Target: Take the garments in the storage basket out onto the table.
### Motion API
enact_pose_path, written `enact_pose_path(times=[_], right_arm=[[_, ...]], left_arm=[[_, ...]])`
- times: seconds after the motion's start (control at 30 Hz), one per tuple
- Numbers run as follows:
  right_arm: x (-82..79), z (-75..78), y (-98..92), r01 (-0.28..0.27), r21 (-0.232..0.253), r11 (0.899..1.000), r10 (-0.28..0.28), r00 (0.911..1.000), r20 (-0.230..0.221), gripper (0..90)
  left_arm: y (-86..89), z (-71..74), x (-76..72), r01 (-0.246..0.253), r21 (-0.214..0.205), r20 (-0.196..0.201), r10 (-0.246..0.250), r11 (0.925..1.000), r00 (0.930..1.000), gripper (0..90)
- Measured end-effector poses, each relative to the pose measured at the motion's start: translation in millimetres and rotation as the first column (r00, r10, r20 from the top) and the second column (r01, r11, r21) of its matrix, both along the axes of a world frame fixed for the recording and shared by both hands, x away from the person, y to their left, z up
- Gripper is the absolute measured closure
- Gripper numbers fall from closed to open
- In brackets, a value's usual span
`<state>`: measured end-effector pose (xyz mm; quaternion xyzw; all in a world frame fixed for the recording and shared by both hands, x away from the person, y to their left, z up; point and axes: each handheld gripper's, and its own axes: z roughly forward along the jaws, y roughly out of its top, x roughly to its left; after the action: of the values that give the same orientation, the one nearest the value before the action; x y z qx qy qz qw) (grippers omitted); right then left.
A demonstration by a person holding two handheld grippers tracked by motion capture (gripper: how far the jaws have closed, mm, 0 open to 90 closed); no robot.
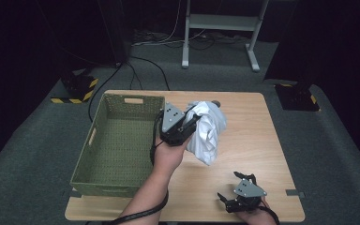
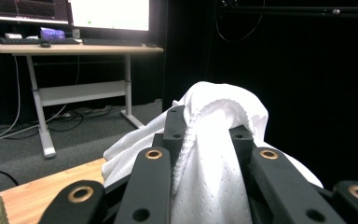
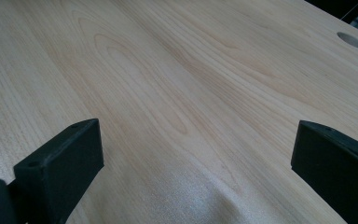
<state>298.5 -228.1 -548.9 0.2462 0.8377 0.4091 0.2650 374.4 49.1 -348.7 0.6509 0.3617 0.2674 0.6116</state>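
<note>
While my left gripper (image 1: 193, 123) clamps white cloth (image 1: 208, 131) above table (image 1: 248, 136) beside basket (image 1: 117, 145), right gripper (image 1: 238, 187) rests, jaws wide apart, holding nothing.

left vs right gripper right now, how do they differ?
Left gripper is shut on the white cloth; right gripper stands open with nothing between its jaws. Left is raised beside the green basket, cloth hanging from it; right sits low at the table's near edge. Both are black, with grey top plates.

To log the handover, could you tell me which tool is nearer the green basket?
Left. The left tool, gripping the white cloth, is beside the green basket; the right tool sits near the table's front edge.
</note>
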Motion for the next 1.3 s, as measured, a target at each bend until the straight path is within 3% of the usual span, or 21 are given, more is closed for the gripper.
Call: enact_pose_path(times=[0.63, 1.03, 1.3], right_arm=[[-0.1, 0.1, -0.3, 0.000, 0.001, 1.000, 0.000, 1.0000, 0.001, 1.7], [-0.7, -0.1, 0.2, 0.000, 0.002, 1.000, 0.000, 1.0000, 0.005, 1.7], [-0.5, 0.0, -0.4, -0.002, 0.008, 1.000, 0.002, 1.0000, 0.003, 1.7]], left_arm=[[-19.6, -30.7, 10.1, 0.012, 0.036, -0.090, -0.009, 0.9993, 0.9959, 75.9], [-31.3, -57.6, 20.8, 0.006, 0.061, -0.157, 0.004, 0.9981, 0.9877, 75.9], [-37.6, -79.6, 30.6, 0.001, 0.076, -0.209, 0.015, 0.9971, 0.9778, 75.9]])
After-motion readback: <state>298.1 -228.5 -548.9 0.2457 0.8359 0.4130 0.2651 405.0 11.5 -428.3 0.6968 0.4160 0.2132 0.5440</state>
